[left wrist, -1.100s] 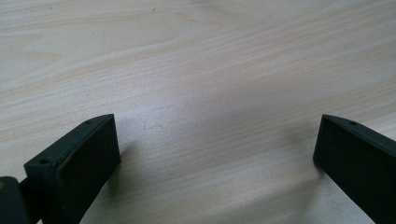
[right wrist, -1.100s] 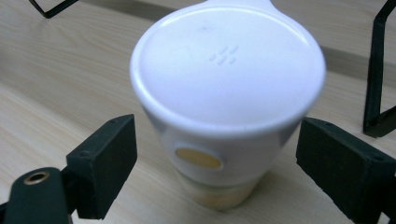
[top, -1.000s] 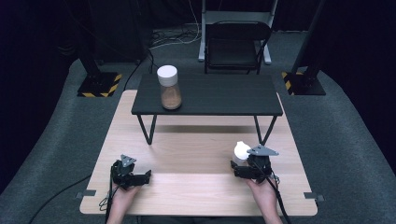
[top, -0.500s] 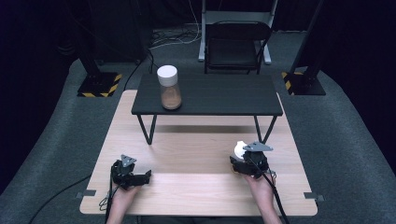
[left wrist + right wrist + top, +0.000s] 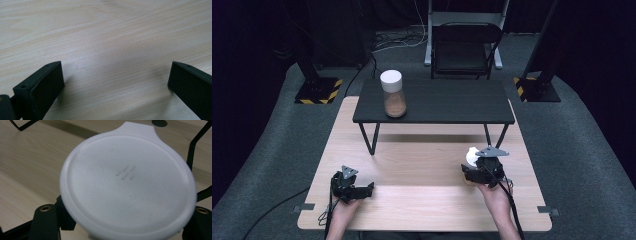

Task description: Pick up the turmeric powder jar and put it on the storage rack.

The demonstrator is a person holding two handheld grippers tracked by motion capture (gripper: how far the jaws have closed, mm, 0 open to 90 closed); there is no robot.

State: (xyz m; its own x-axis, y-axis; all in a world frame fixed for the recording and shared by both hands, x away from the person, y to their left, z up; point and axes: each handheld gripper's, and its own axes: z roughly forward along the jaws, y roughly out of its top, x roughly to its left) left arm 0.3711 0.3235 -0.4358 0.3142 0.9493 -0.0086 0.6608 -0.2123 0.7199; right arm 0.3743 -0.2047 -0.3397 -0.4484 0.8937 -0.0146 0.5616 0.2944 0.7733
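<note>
- Right gripper [image 5: 473, 169] sits at the near right of the light wooden table [image 5: 422, 200], held in the person's right hand [image 5: 495, 193]; its jaws are clamped on a white lid [image 5: 471, 156].
- Its own camera gives what the high view cannot: the white lid [image 5: 128, 191] is a round disc with a raised rim and a small tab on its far edge, gripped between the two black jaws at the bottom left and bottom right of the frame.
- Three short raised slashes stand near the middle of the lid; no words or brand name can be read on it.
- Left gripper [image 5: 368, 189] lies at the near left of the table in the left hand [image 5: 343, 210], pointing right.
- From the left gripper view, its jaws stand wide apart with bare wood grain between them, close above or on the table; whether they touch it cannot be told.
- Only the high view takes in the far side: a low black shelf [image 5: 447, 102] on thin metal legs stands on the table's far half.
- On the shelf's left part stands an upright clear jar [image 5: 393, 95] with a white cap, partly filled with brown powder; no label can be read.
- Beyond the table are a black folding chair [image 5: 464, 50] and two stand bases with yellow-and-black striped edges [image 5: 318, 91].
</note>
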